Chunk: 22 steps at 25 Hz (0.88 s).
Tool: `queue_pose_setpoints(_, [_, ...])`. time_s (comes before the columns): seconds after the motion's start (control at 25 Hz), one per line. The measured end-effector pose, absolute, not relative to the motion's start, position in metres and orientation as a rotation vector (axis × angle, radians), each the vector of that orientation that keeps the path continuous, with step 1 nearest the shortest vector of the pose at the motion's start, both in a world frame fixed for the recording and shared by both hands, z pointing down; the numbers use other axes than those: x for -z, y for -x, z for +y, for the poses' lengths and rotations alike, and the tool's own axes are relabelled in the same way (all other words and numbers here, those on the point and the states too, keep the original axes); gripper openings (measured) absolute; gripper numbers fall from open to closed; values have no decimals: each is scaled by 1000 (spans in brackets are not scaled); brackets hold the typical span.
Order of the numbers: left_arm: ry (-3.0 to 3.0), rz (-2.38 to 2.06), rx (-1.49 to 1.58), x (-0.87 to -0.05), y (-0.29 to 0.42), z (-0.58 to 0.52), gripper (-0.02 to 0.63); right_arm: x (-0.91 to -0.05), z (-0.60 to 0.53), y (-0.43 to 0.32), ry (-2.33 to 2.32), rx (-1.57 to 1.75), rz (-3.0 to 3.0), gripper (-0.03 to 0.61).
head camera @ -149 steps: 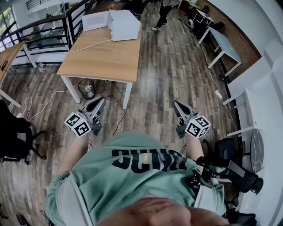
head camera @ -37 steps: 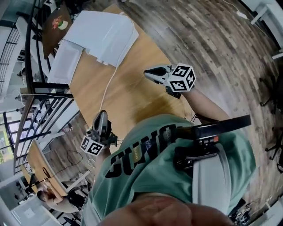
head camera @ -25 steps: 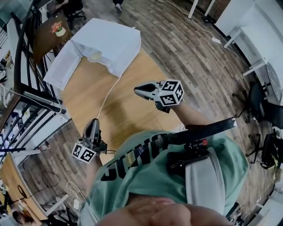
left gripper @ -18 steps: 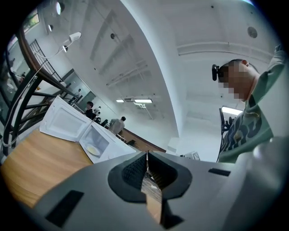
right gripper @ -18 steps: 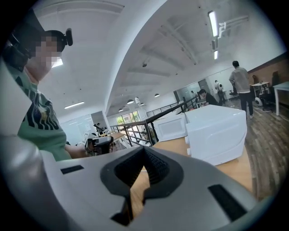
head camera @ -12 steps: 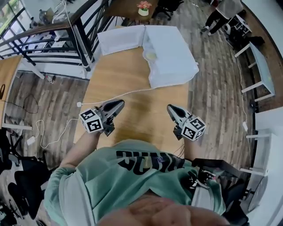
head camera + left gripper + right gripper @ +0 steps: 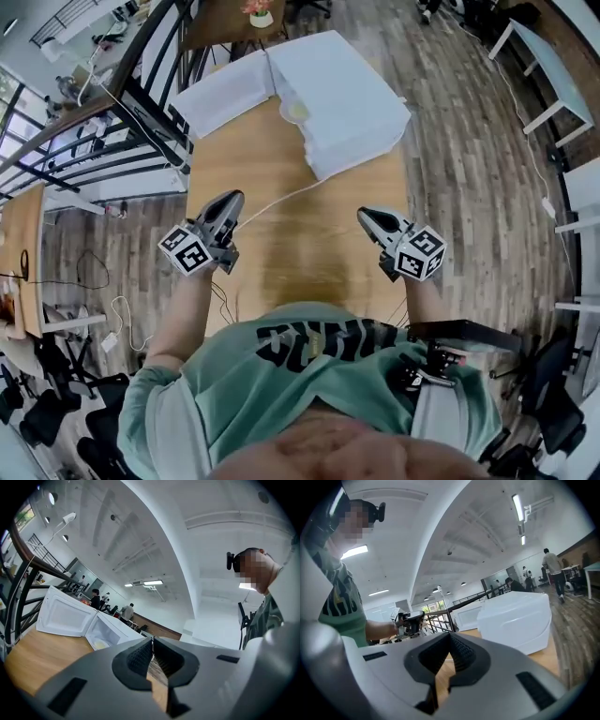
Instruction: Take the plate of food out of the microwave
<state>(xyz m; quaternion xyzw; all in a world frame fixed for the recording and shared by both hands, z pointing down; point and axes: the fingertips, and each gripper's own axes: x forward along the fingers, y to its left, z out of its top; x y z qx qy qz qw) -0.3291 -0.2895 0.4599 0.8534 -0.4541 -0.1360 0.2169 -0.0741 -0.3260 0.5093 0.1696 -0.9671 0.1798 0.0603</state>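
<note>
**Plate retrieval: approach stage, both grippers empty**

Above the near edge of the table (image 7: 309, 253), the left gripper (image 7: 225, 204) and the right gripper (image 7: 368, 217) are held well apart from each other. Each has its jaws clenched together with nothing between them. Both need spreading before any grasp.

A white cable (image 7: 281, 197) crosses the middle of the table toward the far end.

At the far end stands the microwave (image 7: 352, 89), with its door (image 7: 225, 94) swung open to the left. The plate of food (image 7: 293, 112) lies inside the cavity, just behind the opening and well apart from both grippers.

Handling, as a judgement: the plate is probably rigid, smooth and breakable, so the pads may slip on its rim. The pale food could slide if the plate tilts.

- Take hold on the rim nearest the opening.
- Support the opposite side of the rim with the second gripper.
- Keep the plate level while drawing it straight out past the door.
</note>
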Motion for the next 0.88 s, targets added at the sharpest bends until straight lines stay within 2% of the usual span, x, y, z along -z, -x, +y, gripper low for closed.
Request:
queue_pose_setpoints(0.56, [-2287,-1192,380,-526,352,-374,14,-510,-384,101,-572,-463,-2971,6])
queue_pose_setpoints(0.88, [-2219,-1143,415,-559,368,-462,15,-448,-461,142,-609,-201,-3029,6])
